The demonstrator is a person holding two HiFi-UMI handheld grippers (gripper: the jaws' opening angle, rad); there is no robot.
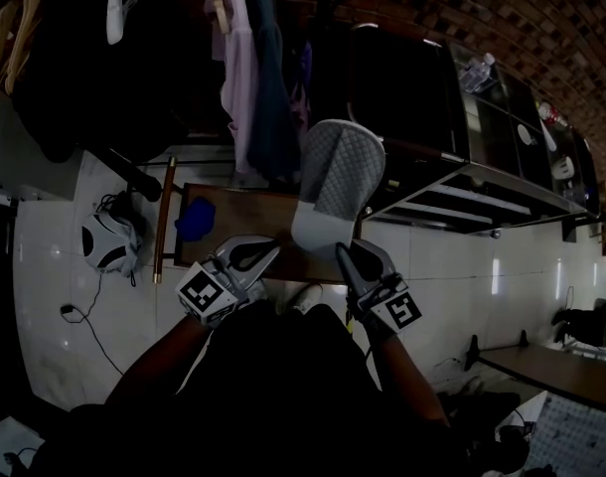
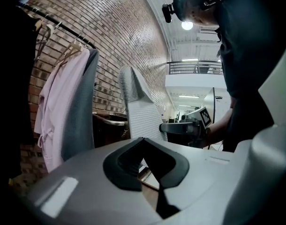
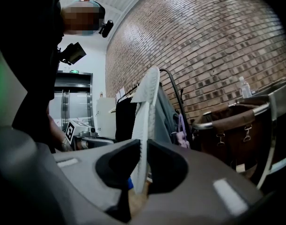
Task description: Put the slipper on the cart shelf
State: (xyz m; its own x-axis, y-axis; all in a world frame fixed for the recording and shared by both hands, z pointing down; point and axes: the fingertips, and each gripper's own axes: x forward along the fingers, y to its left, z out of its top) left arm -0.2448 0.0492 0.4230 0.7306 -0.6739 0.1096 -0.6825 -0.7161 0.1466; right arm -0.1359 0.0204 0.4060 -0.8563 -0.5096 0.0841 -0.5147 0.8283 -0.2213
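A grey quilted slipper [image 1: 338,182] stands upright in the air, its sole edge pinched between the pads of my right gripper [image 1: 348,254]. In the right gripper view the slipper [image 3: 145,121] rises straight up out of the gripper [image 3: 142,165]. My left gripper [image 1: 266,253] hovers just left of it, shut with nothing between its pads [image 2: 145,161]. From there I see the slipper's ribbed sole [image 2: 140,111]. The black metal cart [image 1: 462,182] with its shelves stands to the right, behind the slipper.
A brown wooden table [image 1: 243,212] with a blue object [image 1: 195,219] lies below the grippers. Clothes [image 1: 248,78] hang from a rail at the back. A white and black shoe [image 1: 109,244] and a cable lie on the tiled floor at left. A brick wall [image 3: 213,41] backs the cart.
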